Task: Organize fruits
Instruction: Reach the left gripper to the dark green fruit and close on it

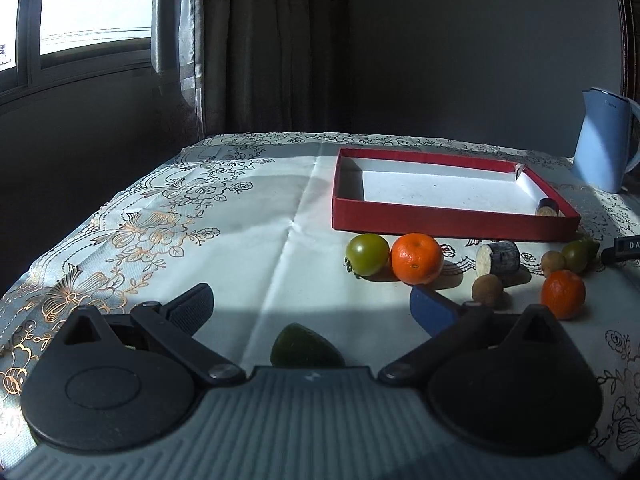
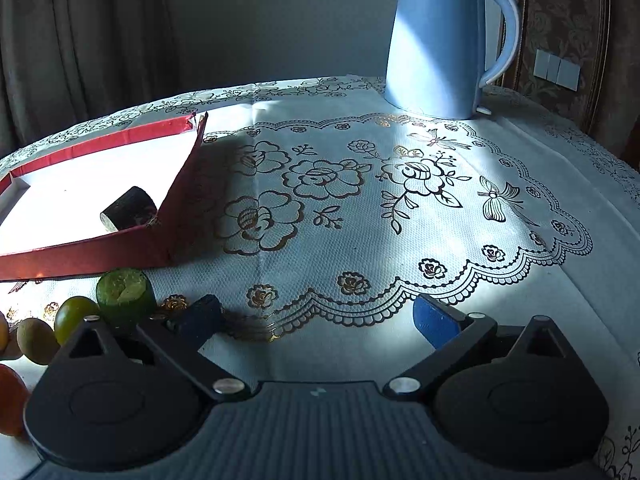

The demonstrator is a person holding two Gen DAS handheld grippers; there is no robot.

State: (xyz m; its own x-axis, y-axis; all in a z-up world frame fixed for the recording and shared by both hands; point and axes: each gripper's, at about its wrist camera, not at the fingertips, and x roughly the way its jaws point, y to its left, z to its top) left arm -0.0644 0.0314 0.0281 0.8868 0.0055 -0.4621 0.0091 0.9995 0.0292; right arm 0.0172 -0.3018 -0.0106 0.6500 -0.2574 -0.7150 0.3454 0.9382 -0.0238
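Note:
A shallow red tray lies on the table, with one dark cut piece in its near right corner. In front of it sit a green tomato, an orange, a dark cut cylinder, two small brown fruits and a second orange. My left gripper is open, a dark green fruit lying low between its fingers and apart from both. My right gripper is open over bare cloth. A green cut piece and a green tomato lie just left of it, beside the tray.
A light blue kettle stands at the back right of the table. A black device pokes in at the right edge. The floral cloth drops off at the left and far edges; curtains and a window are behind.

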